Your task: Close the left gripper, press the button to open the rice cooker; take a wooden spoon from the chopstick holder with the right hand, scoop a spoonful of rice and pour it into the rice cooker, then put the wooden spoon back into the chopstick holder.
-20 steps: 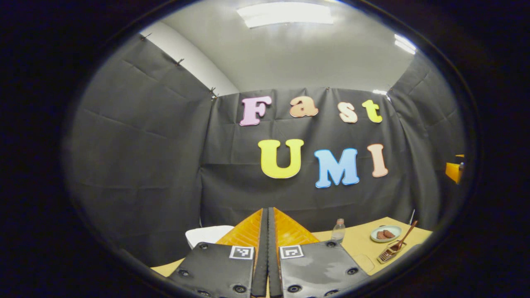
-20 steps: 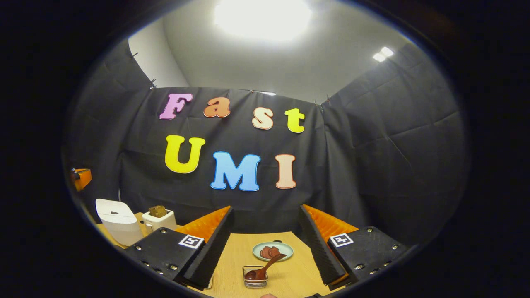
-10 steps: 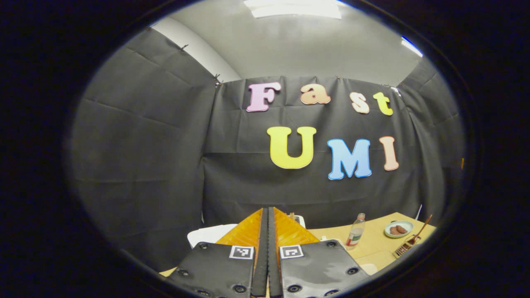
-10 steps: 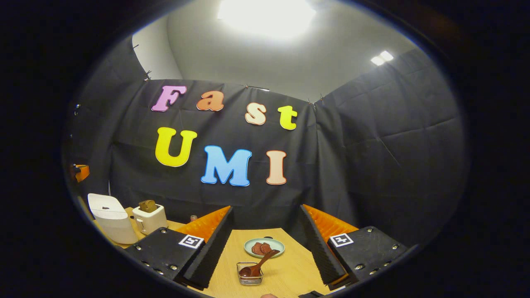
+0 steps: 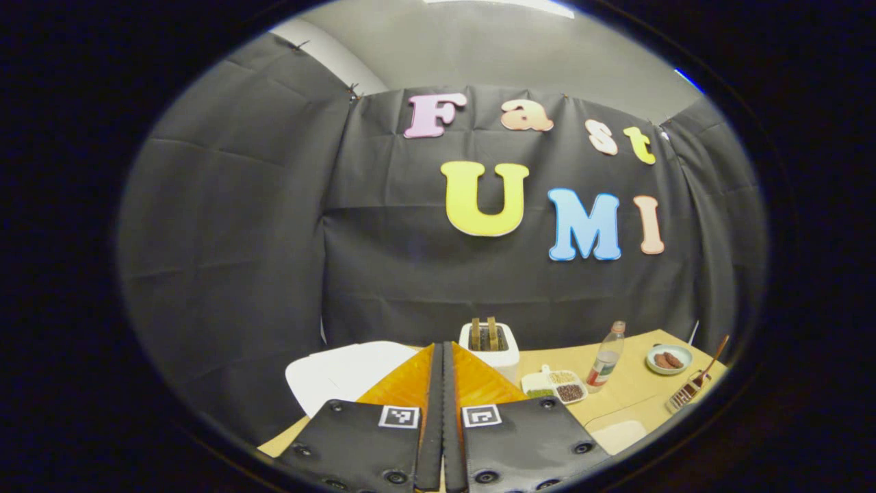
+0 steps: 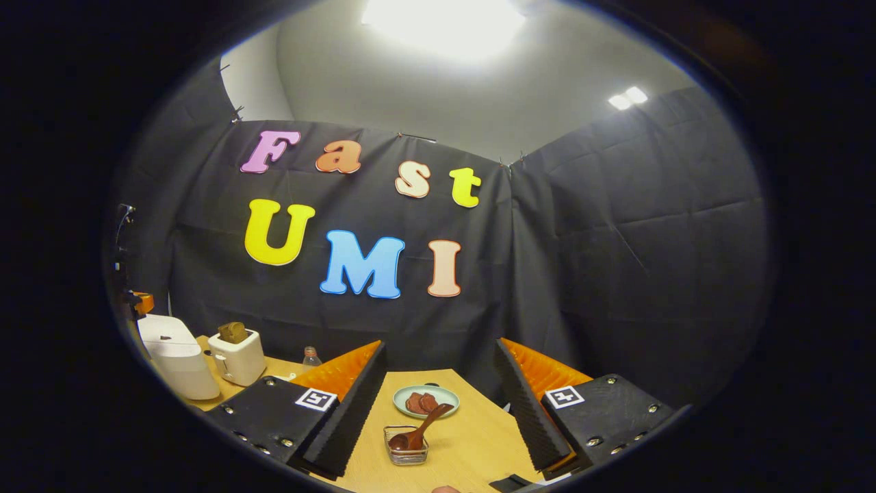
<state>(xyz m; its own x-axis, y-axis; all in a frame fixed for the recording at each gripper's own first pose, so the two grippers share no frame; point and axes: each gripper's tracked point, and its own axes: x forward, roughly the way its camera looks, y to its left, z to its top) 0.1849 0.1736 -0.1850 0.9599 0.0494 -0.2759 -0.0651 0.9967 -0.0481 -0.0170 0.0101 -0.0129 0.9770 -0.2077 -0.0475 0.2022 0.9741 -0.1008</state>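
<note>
both left fingers (image 5: 443,411) pressed together, hiding part of rice cooker (image 5: 342,373); right fingers (image 6: 438,404) spread.

Both grippers look the same: the left gripper (image 5: 442,411) and the right gripper (image 6: 438,404) have black plates with screws, small square black-and-white markers, orange ribbed jaws — black toothed pads inside.

left gripper view: low over the table (image 5: 626,404), faces the back wall | right gripper view: same direction, more to the right | shared: toaster (image 5: 489,344) (image 6: 237,355), plate (image 5: 668,359) (image 6: 426,400)
</note>
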